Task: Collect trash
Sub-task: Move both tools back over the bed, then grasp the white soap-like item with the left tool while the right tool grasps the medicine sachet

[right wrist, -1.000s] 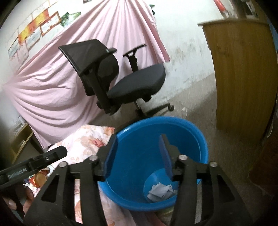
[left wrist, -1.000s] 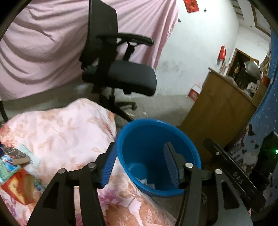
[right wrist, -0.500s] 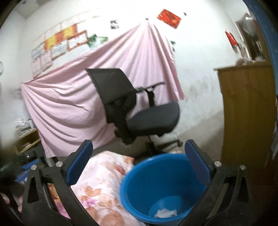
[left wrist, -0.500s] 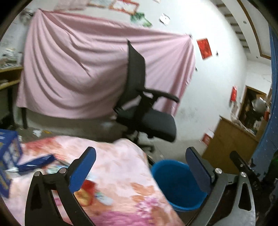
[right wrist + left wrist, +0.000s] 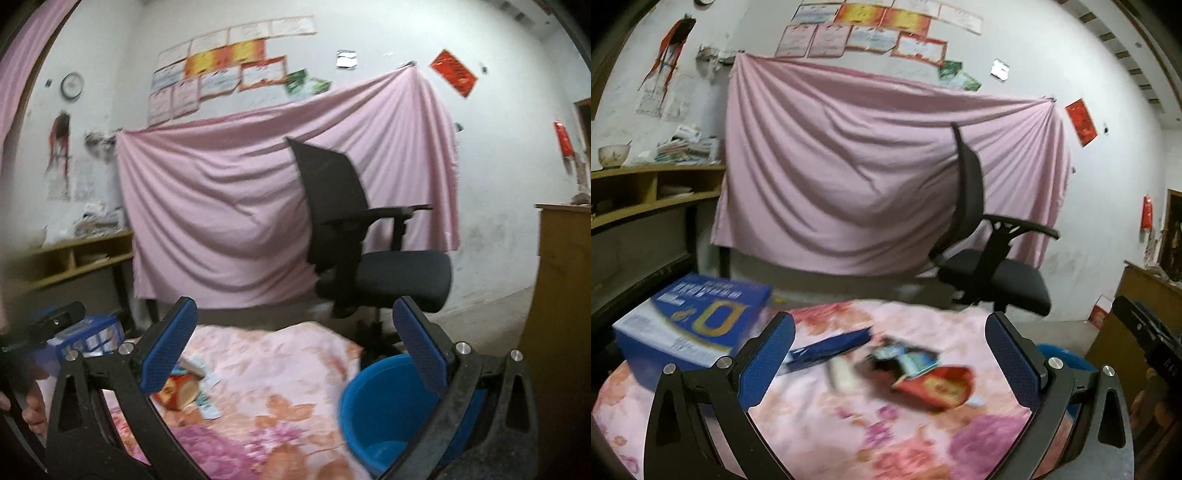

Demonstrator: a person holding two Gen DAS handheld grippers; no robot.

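Note:
My left gripper [image 5: 890, 354] is open and empty above the flowered pink cloth [image 5: 849, 417]. Blurred trash lies ahead of it: a red packet [image 5: 934, 387], a dark blue flat wrapper [image 5: 827, 349] and small green-and-white packets [image 5: 908, 360]. The blue bucket [image 5: 1060, 354] shows as a sliver behind its right finger. My right gripper [image 5: 295, 347] is also open and empty. Under its right finger stands the blue bucket [image 5: 376, 410]. The red packet [image 5: 177, 391] and paper scraps [image 5: 208, 406] lie on the cloth [image 5: 266, 369] by its left finger.
A large blue box [image 5: 690, 325] sits on the cloth at the left. A black office chair [image 5: 990, 258] stands behind the table before a pink hanging sheet [image 5: 868, 177]. A wooden cabinet [image 5: 561, 295] is at the right, wooden shelves [image 5: 646, 192] at the left. A hand [image 5: 33, 406] holds the other gripper.
Both grippers opened wide and swung up and left, away from the bucket's inside toward the cloth with the trash. The bucket slid to the right edge of each view.

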